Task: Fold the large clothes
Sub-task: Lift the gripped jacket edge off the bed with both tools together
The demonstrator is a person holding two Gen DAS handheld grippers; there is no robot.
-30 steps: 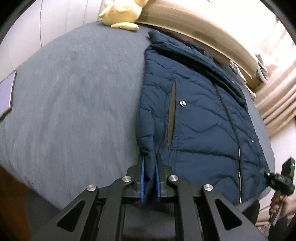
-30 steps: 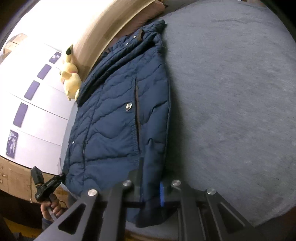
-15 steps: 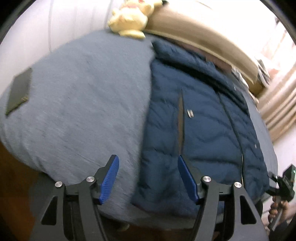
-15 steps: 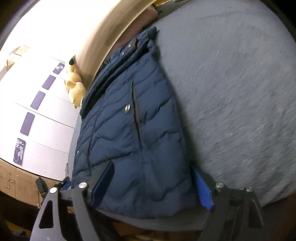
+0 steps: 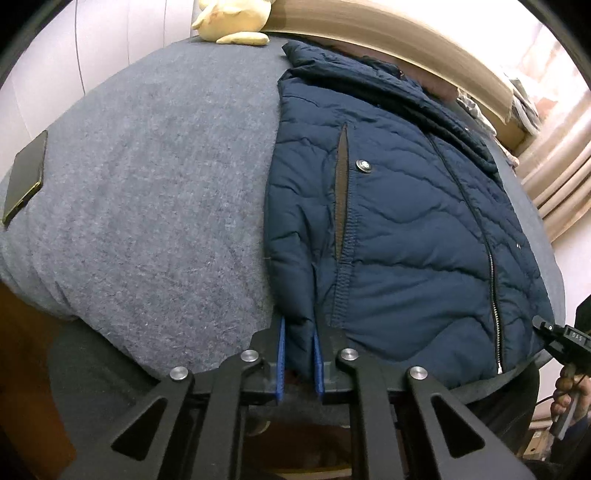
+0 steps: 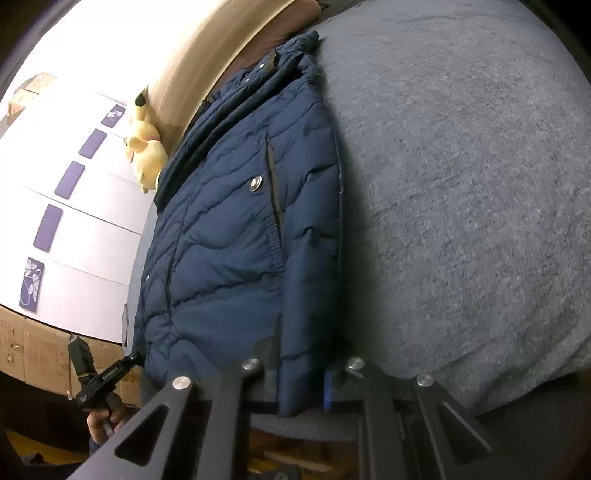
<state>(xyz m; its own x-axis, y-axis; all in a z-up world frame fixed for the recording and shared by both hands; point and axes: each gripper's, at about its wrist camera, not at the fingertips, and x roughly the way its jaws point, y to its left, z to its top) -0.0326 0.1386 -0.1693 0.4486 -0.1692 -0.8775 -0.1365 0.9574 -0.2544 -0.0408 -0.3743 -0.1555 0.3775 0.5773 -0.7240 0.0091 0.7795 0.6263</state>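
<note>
A navy quilted puffer jacket [image 5: 399, 206] lies flat on a grey bed [image 5: 155, 192], collar toward the headboard, zipper shut, its sides folded in. My left gripper [image 5: 298, 350] is shut on the jacket's near hem at its left corner. In the right wrist view the same jacket [image 6: 229, 236] lies on the bed [image 6: 461, 192], and my right gripper [image 6: 300, 373] is shut on the hem at its right corner. Each gripper shows at the edge of the other's view.
A yellow plush toy [image 5: 232, 18] sits by the wooden headboard [image 5: 406, 40]; it also shows in the right wrist view [image 6: 146, 147]. A phone [image 5: 26, 177] lies at the bed's left edge. Cardboard boxes [image 6: 33, 350] stand by the wall.
Half a second ago both grippers were open over the hem; now both have closed on the jacket's near hem corners again.
</note>
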